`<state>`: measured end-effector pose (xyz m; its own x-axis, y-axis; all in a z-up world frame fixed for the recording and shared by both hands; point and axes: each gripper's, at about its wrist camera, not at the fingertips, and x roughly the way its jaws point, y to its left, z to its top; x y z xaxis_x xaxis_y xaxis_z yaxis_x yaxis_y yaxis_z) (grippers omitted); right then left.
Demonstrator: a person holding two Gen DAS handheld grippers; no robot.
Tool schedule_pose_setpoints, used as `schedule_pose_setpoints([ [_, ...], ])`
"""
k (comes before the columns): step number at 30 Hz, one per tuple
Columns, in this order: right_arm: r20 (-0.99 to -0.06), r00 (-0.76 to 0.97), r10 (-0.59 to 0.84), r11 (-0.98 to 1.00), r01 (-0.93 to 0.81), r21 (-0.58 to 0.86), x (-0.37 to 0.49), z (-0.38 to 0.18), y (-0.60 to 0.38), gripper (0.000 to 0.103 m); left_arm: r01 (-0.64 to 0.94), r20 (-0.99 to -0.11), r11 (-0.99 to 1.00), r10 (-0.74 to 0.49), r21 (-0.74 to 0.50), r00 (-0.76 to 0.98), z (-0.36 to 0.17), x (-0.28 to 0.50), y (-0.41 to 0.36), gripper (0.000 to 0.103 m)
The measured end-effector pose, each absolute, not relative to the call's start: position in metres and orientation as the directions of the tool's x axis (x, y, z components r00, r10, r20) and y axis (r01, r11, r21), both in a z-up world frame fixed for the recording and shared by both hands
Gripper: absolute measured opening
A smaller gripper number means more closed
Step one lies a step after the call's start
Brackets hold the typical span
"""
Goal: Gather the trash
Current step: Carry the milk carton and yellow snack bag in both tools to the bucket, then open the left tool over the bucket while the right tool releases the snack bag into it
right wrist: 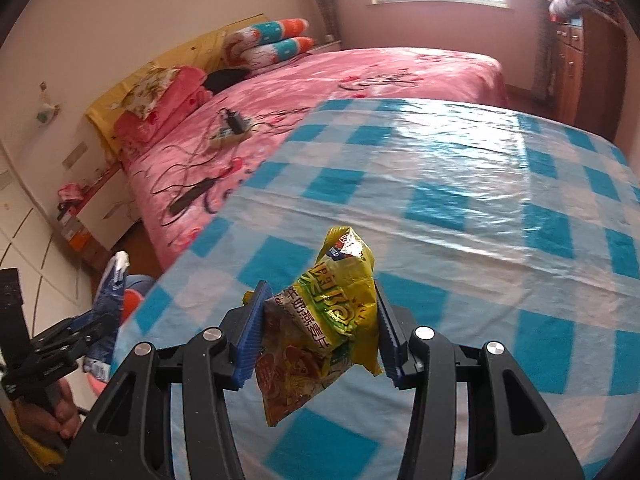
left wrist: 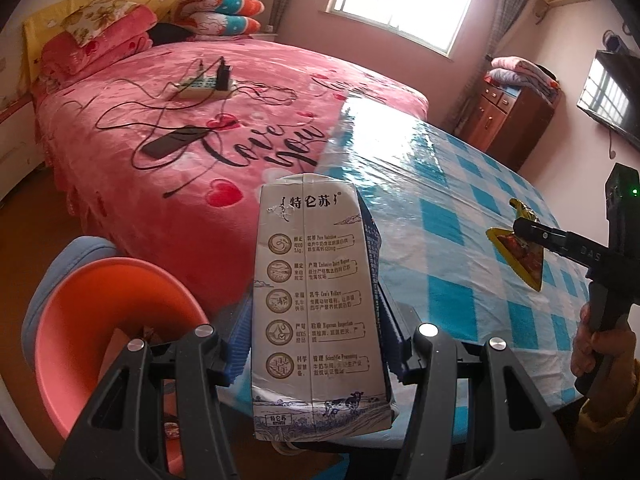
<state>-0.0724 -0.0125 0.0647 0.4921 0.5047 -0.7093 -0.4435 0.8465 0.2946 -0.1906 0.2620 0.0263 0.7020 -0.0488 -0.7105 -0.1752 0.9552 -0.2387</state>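
My left gripper (left wrist: 316,344) is shut on a white and blue milk carton (left wrist: 316,304), held upright over the table's left edge. An orange bin (left wrist: 100,320) stands on the floor just left of and below the carton, with some scraps inside. My right gripper (right wrist: 318,340) is shut on a crumpled yellow snack bag (right wrist: 324,320), lifted above the blue checked tablecloth (right wrist: 460,208). In the left wrist view the right gripper (left wrist: 528,236) holds the snack bag (left wrist: 516,254) over the table's right side. The right wrist view shows the carton (right wrist: 110,296) in the left gripper at far left.
A bed with a pink blanket (left wrist: 200,128) lies beyond the table, carrying a power strip (left wrist: 204,88), cables and a dark phone (left wrist: 172,142). A wooden cabinet (left wrist: 508,116) stands at the back right under folded bedding. A hand (left wrist: 600,344) grips the right tool's handle.
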Motion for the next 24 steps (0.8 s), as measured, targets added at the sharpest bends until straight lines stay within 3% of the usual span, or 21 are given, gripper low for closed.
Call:
schedule_pose_setpoints([
  [13,-0.693,0.283,0.663,0.690,-0.590,0.419,-0.100,0.069,0.085,0.050,-0.321,-0.731,0.916,0.048,-0.239,0.681,0.012,-0.227,0.321,0.056],
  [24,-0.666,0.108,0.738,0.502,-0.748,0.435,-0.136,0.083,0.198,0.051,-0.485,-0.771,0.836,0.125,-0.258,0.624,-0.020,-0.262,0.383,0.056],
])
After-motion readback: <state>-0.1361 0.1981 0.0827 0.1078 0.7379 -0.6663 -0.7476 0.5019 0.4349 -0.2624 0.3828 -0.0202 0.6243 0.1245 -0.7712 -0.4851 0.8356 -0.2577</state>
